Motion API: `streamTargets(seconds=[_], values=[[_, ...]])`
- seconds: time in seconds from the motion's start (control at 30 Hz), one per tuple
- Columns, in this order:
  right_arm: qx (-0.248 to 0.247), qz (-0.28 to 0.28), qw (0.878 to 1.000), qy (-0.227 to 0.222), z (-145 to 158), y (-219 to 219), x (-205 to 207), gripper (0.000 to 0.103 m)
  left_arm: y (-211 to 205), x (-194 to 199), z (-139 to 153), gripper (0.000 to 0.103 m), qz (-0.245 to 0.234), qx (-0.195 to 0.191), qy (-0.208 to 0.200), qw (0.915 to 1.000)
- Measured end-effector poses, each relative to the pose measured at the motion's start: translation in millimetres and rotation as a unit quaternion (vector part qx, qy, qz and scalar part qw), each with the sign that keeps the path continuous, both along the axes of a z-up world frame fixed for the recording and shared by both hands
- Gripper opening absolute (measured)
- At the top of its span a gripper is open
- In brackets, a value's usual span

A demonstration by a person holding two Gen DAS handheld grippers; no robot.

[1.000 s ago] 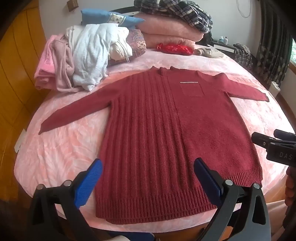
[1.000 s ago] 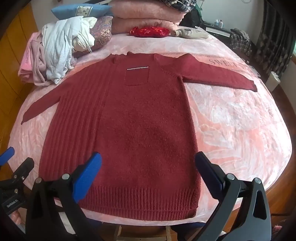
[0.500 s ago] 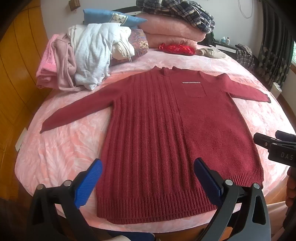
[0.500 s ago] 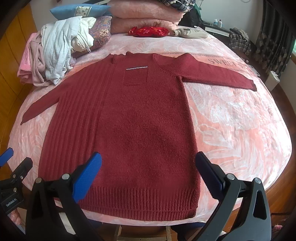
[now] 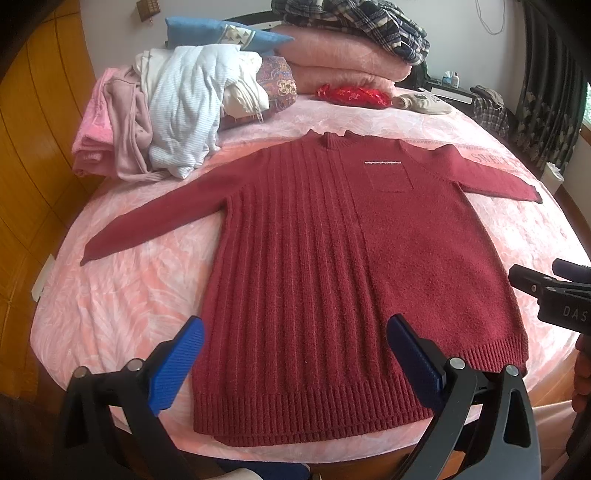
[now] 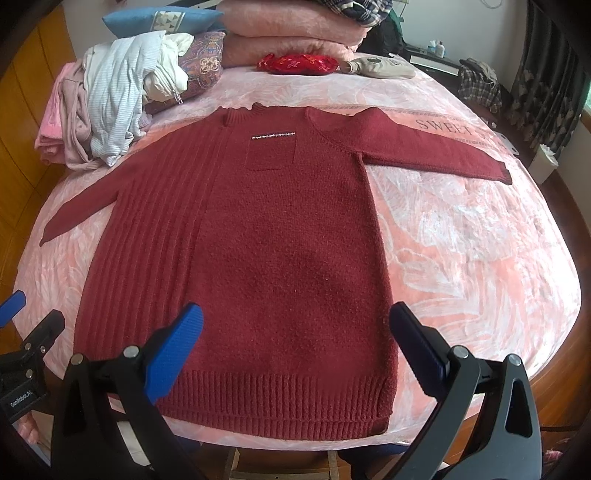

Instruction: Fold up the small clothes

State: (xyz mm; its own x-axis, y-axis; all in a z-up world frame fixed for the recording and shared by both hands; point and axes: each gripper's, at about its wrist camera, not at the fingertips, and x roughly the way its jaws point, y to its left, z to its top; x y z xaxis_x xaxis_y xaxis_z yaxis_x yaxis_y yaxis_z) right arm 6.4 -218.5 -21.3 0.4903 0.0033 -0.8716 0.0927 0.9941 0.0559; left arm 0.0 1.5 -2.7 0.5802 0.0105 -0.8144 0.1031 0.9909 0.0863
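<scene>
A dark red knit sweater [image 5: 332, 266] lies flat and face up on the pink bed cover [image 5: 122, 295], both sleeves spread out, hem toward me. It also shows in the right wrist view [image 6: 258, 258]. My left gripper [image 5: 295, 354] is open and empty, hovering above the hem at the ribbed left half. My right gripper [image 6: 295, 343] is open and empty, hovering above the hem at the plain right half. The right gripper's body shows at the right edge of the left wrist view [image 5: 554, 299].
A pile of pale clothes [image 5: 166, 122] lies at the back left of the bed. Folded pink blankets [image 5: 340, 66], a blue pillow [image 5: 221, 33], a red pouch [image 5: 351, 94] and a beige item [image 5: 421, 103] lie at the back. Wooden panelling stands to the left.
Both grippers have drifted slightly forward over the sweater's hem. The sweater has not moved.
</scene>
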Motion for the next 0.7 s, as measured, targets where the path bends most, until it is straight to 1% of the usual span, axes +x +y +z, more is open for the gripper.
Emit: streamTargets(seconds=[0.7], values=[[-0.001,0.004,1.000,0.001,-2.1,0.8,-1.0,0.100,0.0,0.0,-1.8,0.099,-0.001,0.002,0.001,1.0000]])
